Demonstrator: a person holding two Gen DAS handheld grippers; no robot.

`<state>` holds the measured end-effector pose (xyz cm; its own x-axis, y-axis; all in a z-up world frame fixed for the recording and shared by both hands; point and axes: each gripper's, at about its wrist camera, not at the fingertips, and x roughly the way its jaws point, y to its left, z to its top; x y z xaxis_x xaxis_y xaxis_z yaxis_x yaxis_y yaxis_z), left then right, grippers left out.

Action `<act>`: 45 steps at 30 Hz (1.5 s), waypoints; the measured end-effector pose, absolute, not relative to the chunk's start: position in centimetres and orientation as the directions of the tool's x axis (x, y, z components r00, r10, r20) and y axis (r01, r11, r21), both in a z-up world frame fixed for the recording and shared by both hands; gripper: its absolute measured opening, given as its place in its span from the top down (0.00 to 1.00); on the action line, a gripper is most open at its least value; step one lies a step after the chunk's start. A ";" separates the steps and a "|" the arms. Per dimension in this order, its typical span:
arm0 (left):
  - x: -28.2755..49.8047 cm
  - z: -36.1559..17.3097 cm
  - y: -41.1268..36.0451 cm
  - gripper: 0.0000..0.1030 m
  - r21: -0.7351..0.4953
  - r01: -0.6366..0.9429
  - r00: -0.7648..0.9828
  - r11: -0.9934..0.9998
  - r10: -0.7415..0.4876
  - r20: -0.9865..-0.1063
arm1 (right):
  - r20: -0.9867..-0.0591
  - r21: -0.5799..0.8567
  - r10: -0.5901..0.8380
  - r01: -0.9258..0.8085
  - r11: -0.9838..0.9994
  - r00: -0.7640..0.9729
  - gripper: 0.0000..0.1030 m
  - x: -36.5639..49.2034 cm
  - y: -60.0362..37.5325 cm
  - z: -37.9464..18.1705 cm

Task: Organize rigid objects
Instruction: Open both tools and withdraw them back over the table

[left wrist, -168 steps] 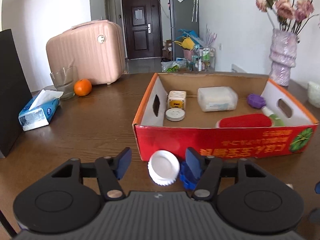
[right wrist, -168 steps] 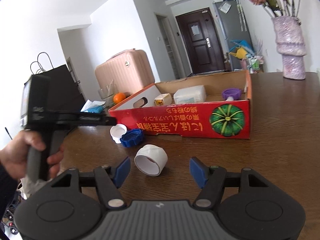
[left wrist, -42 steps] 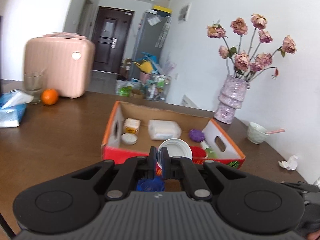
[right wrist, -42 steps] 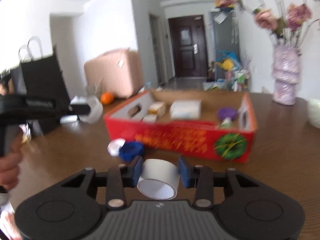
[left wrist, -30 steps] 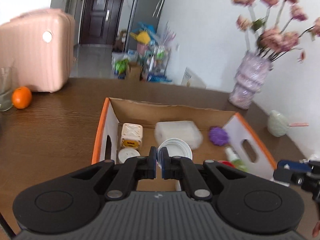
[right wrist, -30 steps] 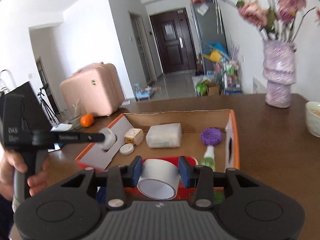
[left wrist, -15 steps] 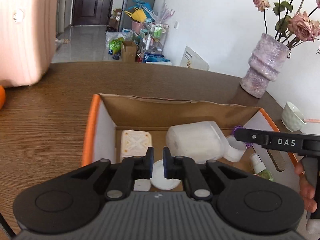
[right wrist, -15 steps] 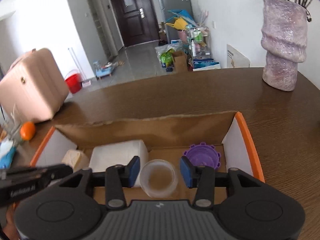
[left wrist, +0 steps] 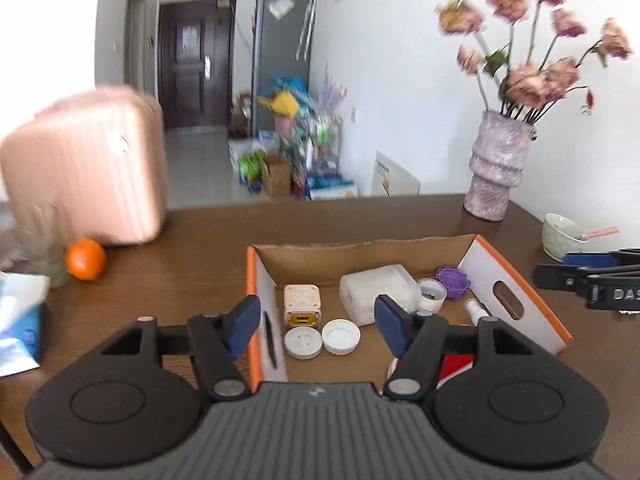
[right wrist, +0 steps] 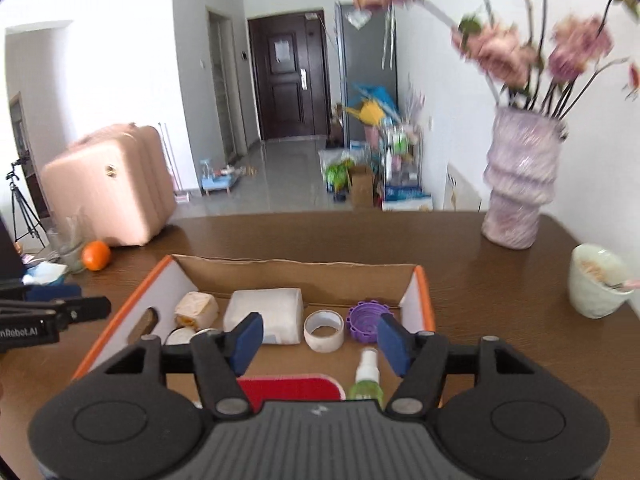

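Note:
The red cardboard box [left wrist: 516, 280] [right wrist: 422, 296] stands on the brown table. In it lie a white lid [left wrist: 341, 336], a round white cap [left wrist: 303, 343], a yellow-white cube [left wrist: 302, 305], a white plastic container [left wrist: 376, 294] [right wrist: 264, 314], a tape roll [right wrist: 323, 331] [left wrist: 431, 296], a purple lid [right wrist: 365, 326] [left wrist: 453, 282], a spray bottle [right wrist: 367, 376] and a red pad [right wrist: 290, 389]. My left gripper [left wrist: 316, 322] is open and empty above the box's near left part. My right gripper [right wrist: 320, 340] is open and empty above the box, over the tape roll.
A pink suitcase [left wrist: 84, 168], a glass [left wrist: 40, 248], an orange [left wrist: 85, 259] and a tissue pack [left wrist: 20, 320] are at the left. A vase of flowers [left wrist: 498, 168] and a pale bowl [right wrist: 598, 280] stand at the right.
Both grippers have opened and pulled back and up from the box. The white lid now lies in the box by the round cap, and the tape roll lies beside the purple lid.

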<state>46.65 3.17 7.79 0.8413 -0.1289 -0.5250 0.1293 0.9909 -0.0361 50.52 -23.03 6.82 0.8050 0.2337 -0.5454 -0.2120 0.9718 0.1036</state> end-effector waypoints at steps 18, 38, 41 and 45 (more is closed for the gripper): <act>16.9 5.4 5.3 0.03 0.053 0.154 0.965 0.987 -0.138 -0.223 | -0.293 -0.005 0.402 -0.422 0.907 0.867 0.14 23.0 -22.6 6.5; 14.4 -2.1 8.9 0.01 -0.065 0.033 0.934 0.997 -0.053 -0.353 | -0.325 0.033 0.361 -0.371 0.928 0.874 0.14 17.7 -20.3 -2.6; 16.1 -2.6 8.9 0.01 -0.054 0.066 0.927 0.996 -0.081 -0.366 | -0.337 0.067 0.361 -0.360 0.931 0.870 0.14 19.3 -20.5 -2.6; 19.9 -2.1 9.1 0.01 -0.035 0.094 0.918 0.995 -0.101 -0.385 | -0.378 0.090 0.356 -0.349 0.933 0.855 0.14 22.2 -20.0 -2.3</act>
<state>19.91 9.07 -2.08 0.9175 -0.1006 -0.3848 0.0944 0.9949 -0.0349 22.23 -19.97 -2.31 0.8546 0.3561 -0.3779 -0.3490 0.9328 0.0899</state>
